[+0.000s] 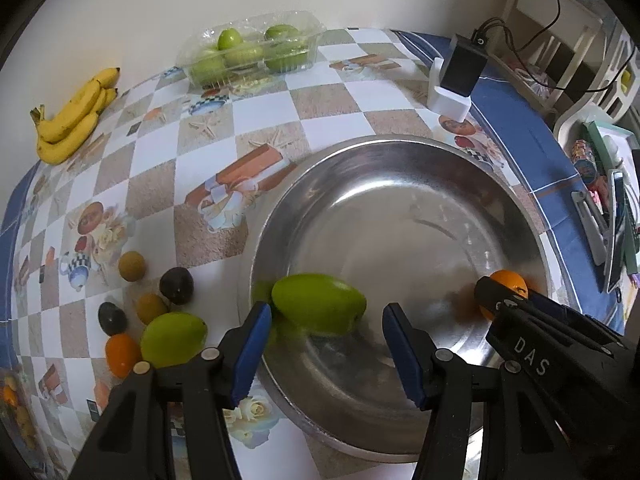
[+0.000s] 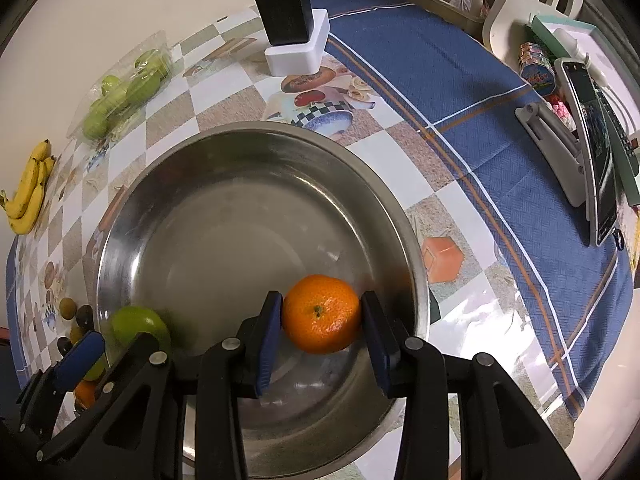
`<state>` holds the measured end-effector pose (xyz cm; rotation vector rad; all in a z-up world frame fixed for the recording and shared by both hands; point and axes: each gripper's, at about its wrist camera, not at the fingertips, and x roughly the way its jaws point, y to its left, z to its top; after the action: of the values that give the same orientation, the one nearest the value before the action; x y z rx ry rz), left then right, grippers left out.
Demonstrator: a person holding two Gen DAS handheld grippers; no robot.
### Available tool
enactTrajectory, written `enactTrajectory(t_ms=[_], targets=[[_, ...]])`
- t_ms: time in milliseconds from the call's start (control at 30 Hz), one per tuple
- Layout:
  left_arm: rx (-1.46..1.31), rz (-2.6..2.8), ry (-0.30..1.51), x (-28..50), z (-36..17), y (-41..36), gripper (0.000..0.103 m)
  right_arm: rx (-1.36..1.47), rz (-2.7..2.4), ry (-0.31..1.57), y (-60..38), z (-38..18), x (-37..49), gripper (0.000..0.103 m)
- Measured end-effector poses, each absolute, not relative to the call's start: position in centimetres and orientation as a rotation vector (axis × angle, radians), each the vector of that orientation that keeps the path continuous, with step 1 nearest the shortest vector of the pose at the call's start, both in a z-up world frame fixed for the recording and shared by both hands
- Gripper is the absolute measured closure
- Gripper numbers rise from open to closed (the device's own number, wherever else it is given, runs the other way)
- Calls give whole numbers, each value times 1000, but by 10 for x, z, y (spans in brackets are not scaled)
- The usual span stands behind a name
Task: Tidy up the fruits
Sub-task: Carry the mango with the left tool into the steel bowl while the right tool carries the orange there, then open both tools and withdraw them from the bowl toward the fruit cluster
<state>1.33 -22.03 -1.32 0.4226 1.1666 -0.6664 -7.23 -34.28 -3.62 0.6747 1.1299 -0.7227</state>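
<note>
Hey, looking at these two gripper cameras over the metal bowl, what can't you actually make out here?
- Left wrist view: the orange is half hidden behind the right gripper.
- Both views: the green mango in the steel bowl is blurred, so whether it has settled is unclear.
- Right wrist view: the loose fruits beside the bowl are hidden by the rim and the left gripper.

Off to my side, beyond the fruit

A black charger (image 2: pixel 285 10) stands in its white dock (image 2: pixel 298 54) on the tablecloth (image 2: pixel 460 92); a phone (image 2: pixel 596 148) leans on a stand (image 2: pixel 554 152).
</note>
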Motion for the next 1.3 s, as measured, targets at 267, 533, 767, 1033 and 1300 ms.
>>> enactTrajectory(t_ms=[267, 533, 767, 1033, 1300], targets=[[410, -658, 1160, 15, 0, -211, 38, 656, -708, 1086, -340, -18, -73, 52], [358, -595, 1176, 30, 8, -182, 38, 614, -656, 1071, -322, -3, -63, 52], [243, -465, 1193, 54, 16, -130, 34, 577, -620, 1080, -305, 1, -54, 52], [146, -215, 1210, 74, 5, -53, 25, 501, -539, 1096, -276, 3, -35, 27], [37, -60, 1239, 81, -8, 5, 12, 417, -411, 1140, -230, -5, -12, 25]])
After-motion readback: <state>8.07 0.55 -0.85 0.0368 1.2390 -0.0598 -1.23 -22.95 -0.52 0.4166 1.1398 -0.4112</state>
